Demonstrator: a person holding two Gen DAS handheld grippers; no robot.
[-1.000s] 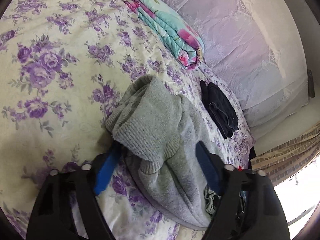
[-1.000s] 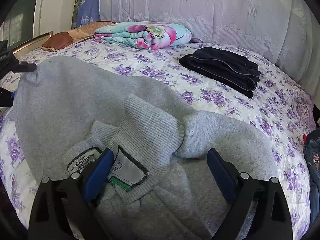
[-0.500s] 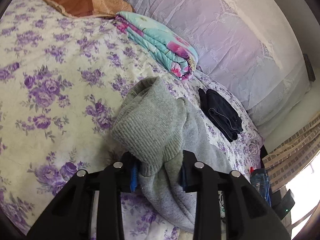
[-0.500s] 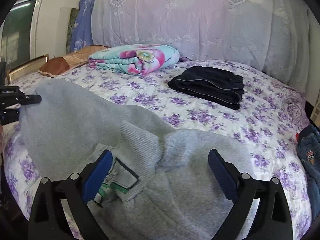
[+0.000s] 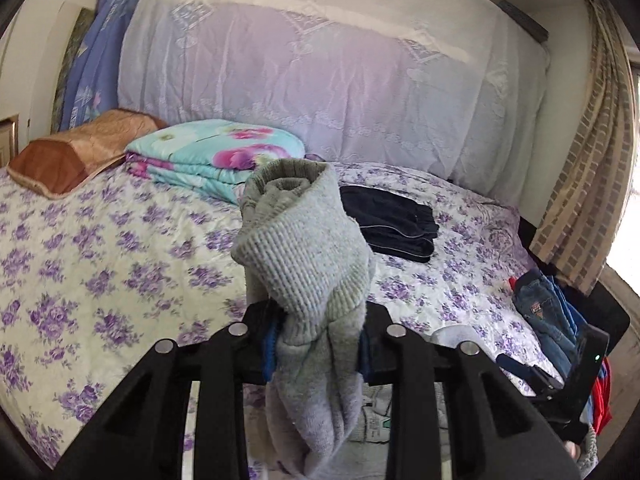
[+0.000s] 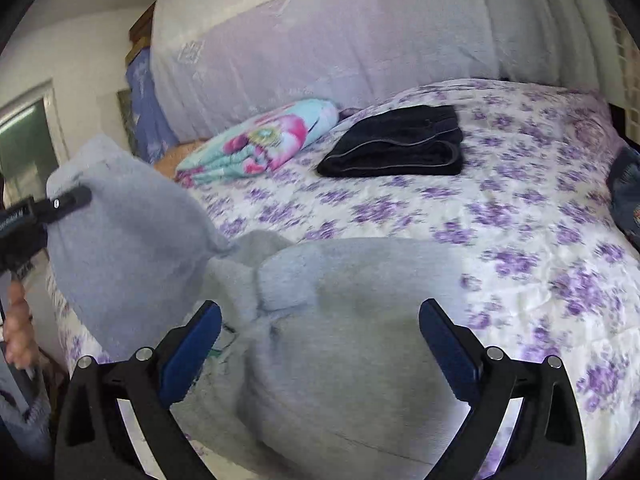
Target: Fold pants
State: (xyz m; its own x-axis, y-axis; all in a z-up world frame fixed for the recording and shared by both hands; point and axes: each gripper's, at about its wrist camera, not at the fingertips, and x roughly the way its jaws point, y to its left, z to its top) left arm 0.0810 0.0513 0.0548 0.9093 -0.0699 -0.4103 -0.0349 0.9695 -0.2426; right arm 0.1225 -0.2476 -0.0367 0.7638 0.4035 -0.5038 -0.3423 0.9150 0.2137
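Note:
The grey knit pants (image 5: 304, 248) lie bunched on the flowered bedspread (image 5: 100, 240). My left gripper (image 5: 316, 344) is shut on their ribbed cuff end and holds it up off the bed, with the rest of the cloth hanging below the jaws. In the right wrist view the same gripper (image 6: 44, 212) appears at the far left, pinching a raised corner of the grey pants (image 6: 340, 320). My right gripper (image 6: 320, 344) stands wide open just above the heap, nothing between its blue pads (image 6: 192, 344).
Black folded pants (image 5: 392, 220) and a turquoise flowered blanket (image 5: 208, 156) lie further back on the bed. A brown pillow (image 5: 76, 152) sits at the left. Jeans (image 5: 548, 312) hang off the bed's right edge. A hand (image 6: 16, 320) shows at the far left.
My left gripper closed on the ribbed cuff and lifted it, rolling level. The right gripper stayed open and shifted over the grey heap.

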